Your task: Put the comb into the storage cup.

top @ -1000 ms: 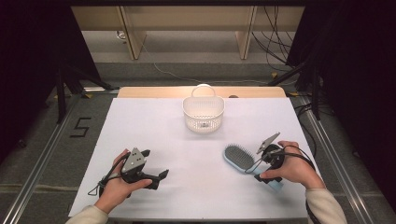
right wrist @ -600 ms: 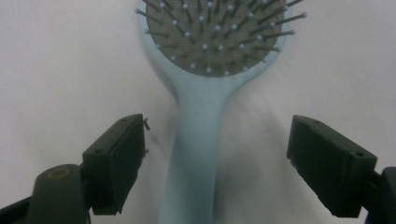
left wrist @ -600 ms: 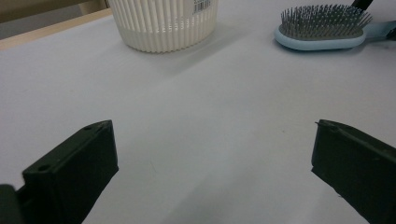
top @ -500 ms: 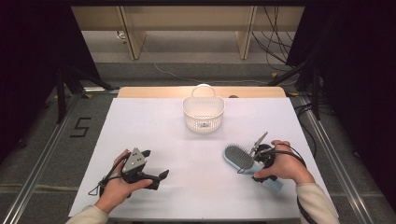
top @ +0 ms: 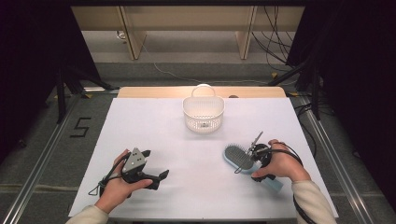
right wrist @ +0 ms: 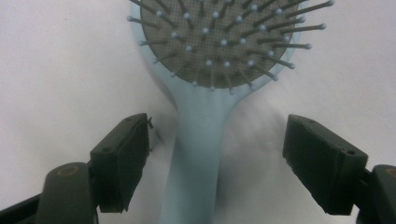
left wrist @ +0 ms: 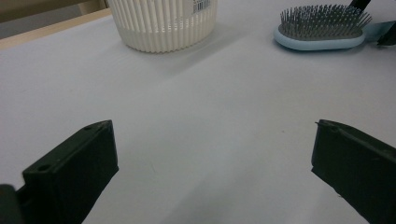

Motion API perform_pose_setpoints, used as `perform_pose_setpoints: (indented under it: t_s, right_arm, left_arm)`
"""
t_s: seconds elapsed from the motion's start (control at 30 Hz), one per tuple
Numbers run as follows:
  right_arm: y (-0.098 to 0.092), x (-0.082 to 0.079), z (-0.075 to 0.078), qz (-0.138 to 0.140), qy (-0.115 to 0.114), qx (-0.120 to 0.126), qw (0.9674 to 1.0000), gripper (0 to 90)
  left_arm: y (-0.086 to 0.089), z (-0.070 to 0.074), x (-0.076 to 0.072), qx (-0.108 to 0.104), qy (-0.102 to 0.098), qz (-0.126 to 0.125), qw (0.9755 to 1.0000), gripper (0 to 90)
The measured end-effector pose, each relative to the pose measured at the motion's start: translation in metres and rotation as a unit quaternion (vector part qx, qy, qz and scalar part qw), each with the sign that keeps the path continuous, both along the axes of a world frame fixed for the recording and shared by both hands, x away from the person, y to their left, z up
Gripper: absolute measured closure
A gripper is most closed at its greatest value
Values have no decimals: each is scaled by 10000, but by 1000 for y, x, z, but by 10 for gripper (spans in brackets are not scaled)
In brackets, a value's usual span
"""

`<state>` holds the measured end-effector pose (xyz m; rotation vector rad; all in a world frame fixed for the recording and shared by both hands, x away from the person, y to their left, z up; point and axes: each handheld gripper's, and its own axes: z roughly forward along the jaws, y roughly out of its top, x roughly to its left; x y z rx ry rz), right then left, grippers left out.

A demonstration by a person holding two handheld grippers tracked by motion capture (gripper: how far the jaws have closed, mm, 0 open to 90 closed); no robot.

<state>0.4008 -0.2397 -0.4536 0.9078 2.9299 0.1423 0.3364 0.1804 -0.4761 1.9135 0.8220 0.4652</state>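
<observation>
A light blue hairbrush [top: 236,157] lies bristles up on the white table at the right, its handle toward the near edge. My right gripper [top: 250,164] points down over that handle [right wrist: 196,154]. Its jaws have just been closing and stand on either side of the handle with gaps, so it is open. My left gripper [top: 154,164] rests at the front left, held in a hand, open with nothing between its jaws [left wrist: 212,172]. Ahead of it, in the left gripper view, are the brush [left wrist: 322,28] and the basket [left wrist: 163,23].
A white slatted plastic basket [top: 203,114] with a loop handle stands at the back middle of the white table cover [top: 154,126]. A wooden edge [top: 154,92] runs behind it. Metal rails and cables lie on the floor on both sides.
My right hand has shifted slightly left and tipped down over the brush handle, and its jaws have narrowed around it. The left hand, brush and basket have not moved.
</observation>
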Motion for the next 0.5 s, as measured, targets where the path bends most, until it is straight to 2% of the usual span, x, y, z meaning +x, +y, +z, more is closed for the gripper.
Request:
perform_pose_setpoints:
  t_s: [0.13, 0.43, 0.5]
  right_arm:
    - [3, 1, -2, 23, 59, -104, 9999, 272]
    - [4, 3, -2, 40, 117, -108, 9999, 302]
    - [4, 3, -1, 54, 168, -74, 9998, 341]
  left_arm:
    - [0, 0, 0, -4, 2, 2, 10000, 0]
    - [0, 0, 0, -8, 5, -1, 10000, 0]
    - [0, 0, 0, -7, 7, -1, 10000, 0]
